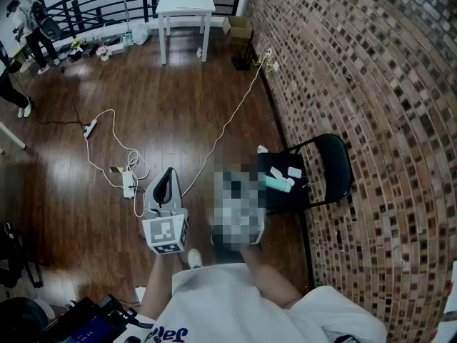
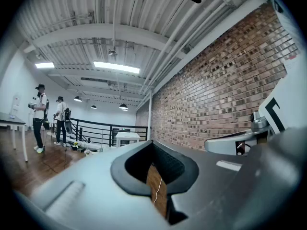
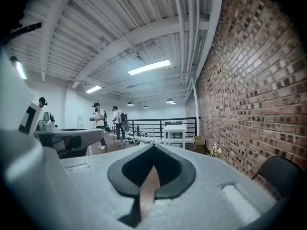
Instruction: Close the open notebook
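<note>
Left tool (image 1: 169,174), right tool (image 3: 153,147) — both closed tight, empty, black chair (image 1: 335,159) beside brick wall (image 1: 371,63)

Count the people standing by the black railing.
2: one person at far left of the left gripper view, a second person just right, nearer the railing. Others may be hidden.

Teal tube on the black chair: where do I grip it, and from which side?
Grip the teal tube across its middle, coming from above. It lies flat on the seat of the black chair, its long axis roughly left to right in the head view, so jaws across the narrow width should hold best. White items lie close beside it, so a sideways approach looks risky.
</note>
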Tool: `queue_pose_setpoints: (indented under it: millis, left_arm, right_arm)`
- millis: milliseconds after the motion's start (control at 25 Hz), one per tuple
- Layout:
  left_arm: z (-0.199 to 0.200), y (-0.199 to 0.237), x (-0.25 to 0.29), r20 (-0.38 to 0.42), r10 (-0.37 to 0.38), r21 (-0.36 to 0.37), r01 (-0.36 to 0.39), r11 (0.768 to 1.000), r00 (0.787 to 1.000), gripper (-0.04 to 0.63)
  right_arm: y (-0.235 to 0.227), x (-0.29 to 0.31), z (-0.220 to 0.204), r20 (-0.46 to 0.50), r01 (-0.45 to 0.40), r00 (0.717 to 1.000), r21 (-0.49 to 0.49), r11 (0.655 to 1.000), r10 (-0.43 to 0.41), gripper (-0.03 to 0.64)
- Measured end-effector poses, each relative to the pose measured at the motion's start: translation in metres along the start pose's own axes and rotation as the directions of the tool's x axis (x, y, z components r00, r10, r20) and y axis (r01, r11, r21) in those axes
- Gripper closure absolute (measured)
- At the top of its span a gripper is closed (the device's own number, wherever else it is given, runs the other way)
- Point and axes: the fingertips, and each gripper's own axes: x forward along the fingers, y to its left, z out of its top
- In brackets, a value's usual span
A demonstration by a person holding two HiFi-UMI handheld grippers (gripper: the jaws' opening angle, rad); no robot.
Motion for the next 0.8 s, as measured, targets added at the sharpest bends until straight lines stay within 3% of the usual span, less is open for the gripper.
queue_pose_setpoints:
  millis: [280, 480, 600, 800]
  left_arm:
    - [0.017, -0.001, 0.108, 0.026, 0.013, 0.064, -0.015, 0.998, 1.0, 0.591]
    - [0.034, -0.006, 0.186, 0.034, 0.073, 0.073, -0.076, 0.994, 0.997, 0.591]
    - [0.034, -0.007, 0.211, 0.031, 0.13, 0.036, -0.131, 0.991, 0.991, 0.591]
    - [0.005, -0.006, 0.233, -0.028, 0.182, -0.002, -0.183, 0.983, 0.983, 0.591]
  right_arm:
    - [-0.082, 0.093, 0.023, -0.005, 0.059, 0.998, -0.008, 0.998, -0.059, 0.63]
    - [-0.139, 0.146, 0.069, 0.078, 0.033, 0.996, -0.025, 0.999, -0.031, 0.632]
    - [-0.154, 0.163, 0.081, 0.107, -0.001, 0.994, -0.076, 0.997, 0.009, 0.632]
    - [-0.169, 0.191, 0.081, 0.109, -0.03, 0.993, -0.063, 0.998, 0.037, 0.632]
